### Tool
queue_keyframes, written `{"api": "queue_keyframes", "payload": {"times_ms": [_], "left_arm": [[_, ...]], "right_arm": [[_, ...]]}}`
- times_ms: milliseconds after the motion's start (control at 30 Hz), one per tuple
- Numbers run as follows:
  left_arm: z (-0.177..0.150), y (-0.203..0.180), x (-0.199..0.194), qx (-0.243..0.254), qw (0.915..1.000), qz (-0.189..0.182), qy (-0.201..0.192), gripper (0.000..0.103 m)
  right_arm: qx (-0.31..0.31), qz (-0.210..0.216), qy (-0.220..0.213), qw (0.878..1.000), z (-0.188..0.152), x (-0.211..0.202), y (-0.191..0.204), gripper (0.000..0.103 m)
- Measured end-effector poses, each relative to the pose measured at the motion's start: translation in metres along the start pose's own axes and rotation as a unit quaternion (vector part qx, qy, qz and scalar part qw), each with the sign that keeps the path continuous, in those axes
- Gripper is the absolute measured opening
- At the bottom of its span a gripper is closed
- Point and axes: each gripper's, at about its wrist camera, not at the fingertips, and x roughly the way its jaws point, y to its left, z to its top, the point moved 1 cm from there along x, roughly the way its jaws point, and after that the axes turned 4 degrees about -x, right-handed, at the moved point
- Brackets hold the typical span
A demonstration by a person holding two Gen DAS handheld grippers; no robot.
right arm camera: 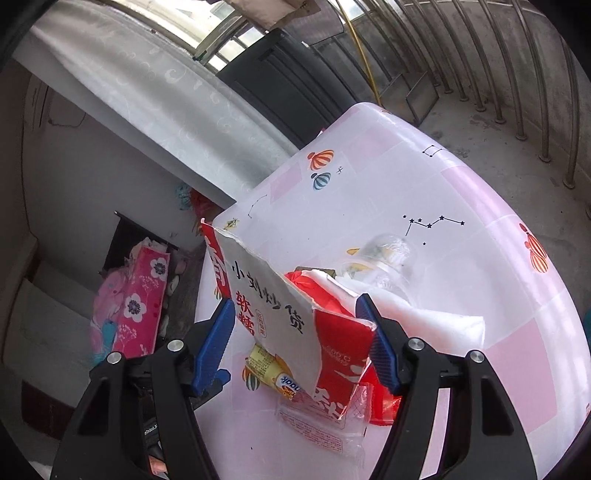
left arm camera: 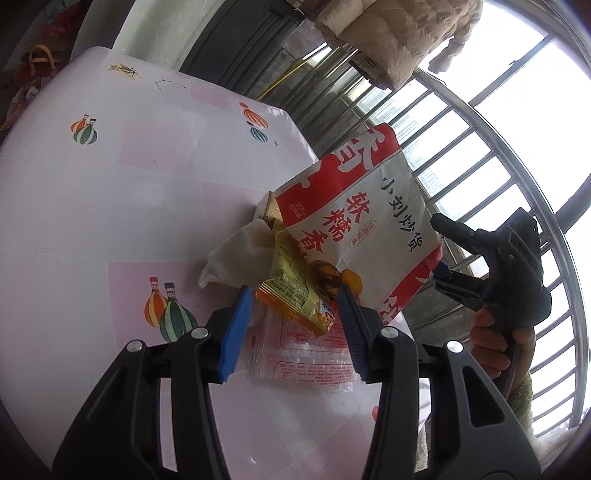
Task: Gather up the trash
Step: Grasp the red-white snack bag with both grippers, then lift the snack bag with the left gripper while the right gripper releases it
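Around your work area: a patterned surface, a window side and a cluttered corner.

You have a pale pink and white cloth-covered surface (left arm camera: 155,177) printed with striped balloons and small star lines. Beyond its far edge you see a dark grey panelled door (right arm camera: 295,81) and a yellow hose (right arm camera: 364,62) running down to the grey concrete floor (right arm camera: 480,122). Metal window bars (left arm camera: 491,155) let in bright light, with a beige quilted jacket (left arm camera: 399,33) hanging above them. At the lower left sits a pink flowered bag (right arm camera: 142,302), below a white patterned curtain (right arm camera: 155,96).
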Motion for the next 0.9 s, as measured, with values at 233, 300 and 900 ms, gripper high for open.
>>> {"api": "queue_keyframes", "payload": {"times_ms": [233,300,900], "left_arm": [[-0.006,0.001,-0.018,-0.012,0.9987,0.028,-0.041,0.044],[-0.008,-0.002,-0.026,-0.013,0.9976,0.039,-0.055,0.044],[-0.024,-0.003,-0.054,-0.007,0.9963,0.068,-0.052,0.048]], "right_arm": [[-0.064,-0.025,0.032,0.997,-0.004,0.018,0.012,0.021],[-0.064,-0.004,0.032,0.997,-0.005,0.016,0.012,0.008],[-0.021,0.144,0.036,0.989,-0.098,-0.032,0.007,0.004]]}}
